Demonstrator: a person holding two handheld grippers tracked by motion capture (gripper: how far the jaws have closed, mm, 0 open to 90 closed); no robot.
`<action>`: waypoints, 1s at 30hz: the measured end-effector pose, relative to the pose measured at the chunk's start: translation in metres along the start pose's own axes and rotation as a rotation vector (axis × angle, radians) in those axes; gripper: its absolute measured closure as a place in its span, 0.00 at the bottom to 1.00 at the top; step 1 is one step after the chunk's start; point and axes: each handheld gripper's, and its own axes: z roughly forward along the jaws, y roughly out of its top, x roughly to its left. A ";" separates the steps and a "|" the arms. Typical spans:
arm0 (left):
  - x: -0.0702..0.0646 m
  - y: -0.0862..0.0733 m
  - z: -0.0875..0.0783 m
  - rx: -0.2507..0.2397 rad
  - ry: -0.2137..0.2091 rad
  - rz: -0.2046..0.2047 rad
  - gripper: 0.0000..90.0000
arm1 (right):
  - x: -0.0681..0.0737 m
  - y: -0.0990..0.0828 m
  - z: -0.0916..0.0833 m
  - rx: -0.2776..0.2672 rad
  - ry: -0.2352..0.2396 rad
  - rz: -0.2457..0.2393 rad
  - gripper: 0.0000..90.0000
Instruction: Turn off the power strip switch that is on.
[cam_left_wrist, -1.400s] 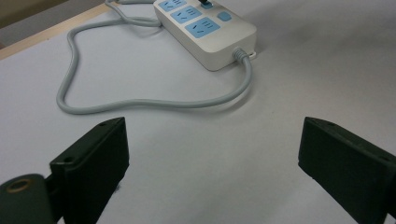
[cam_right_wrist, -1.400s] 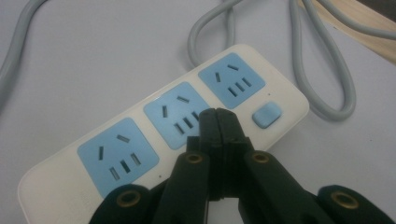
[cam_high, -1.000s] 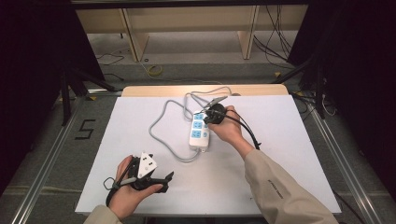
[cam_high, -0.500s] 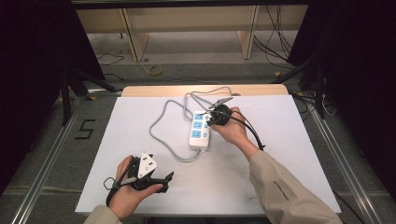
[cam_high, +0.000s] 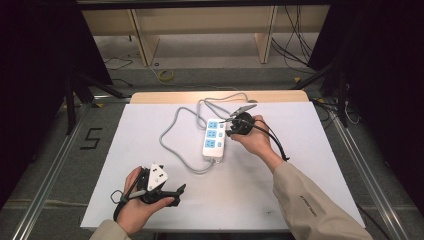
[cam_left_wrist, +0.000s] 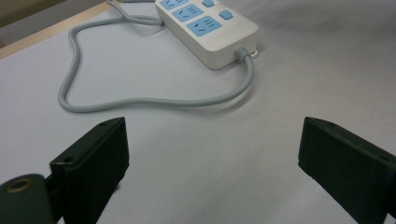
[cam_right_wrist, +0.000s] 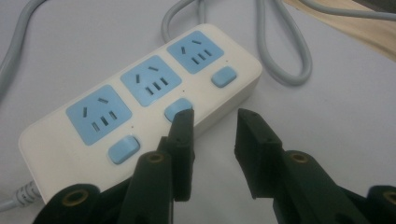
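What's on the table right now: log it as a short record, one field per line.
item: white power strip with three blue sockets and three blue switches
cord: grey cable looped across the white table
right gripper: at the strip's switch side, one jaw tip by the middle switch, jaws just been opening, nothing between them
left gripper: jaws wide apart, nothing between them, resting at the near left, away from the strip

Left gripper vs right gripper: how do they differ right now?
The left gripper sits near the table's front edge, far from the power strip; the right gripper is right at the strip's edge, beside its middle switch. Left jaws stand wide apart; right jaws, which have just been opening, are narrower. Both hold nothing.
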 end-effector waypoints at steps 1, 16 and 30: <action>0.000 0.000 0.000 0.000 0.000 0.000 0.09 | -0.001 -0.001 -0.001 -0.001 0.000 0.002 0.74; 0.000 0.000 0.000 0.003 0.005 0.000 0.09 | -0.010 -0.012 -0.016 -0.006 -0.007 0.029 0.70; 0.000 0.000 0.000 0.006 0.007 -0.002 0.09 | -0.019 -0.025 -0.035 -0.020 -0.012 0.051 0.69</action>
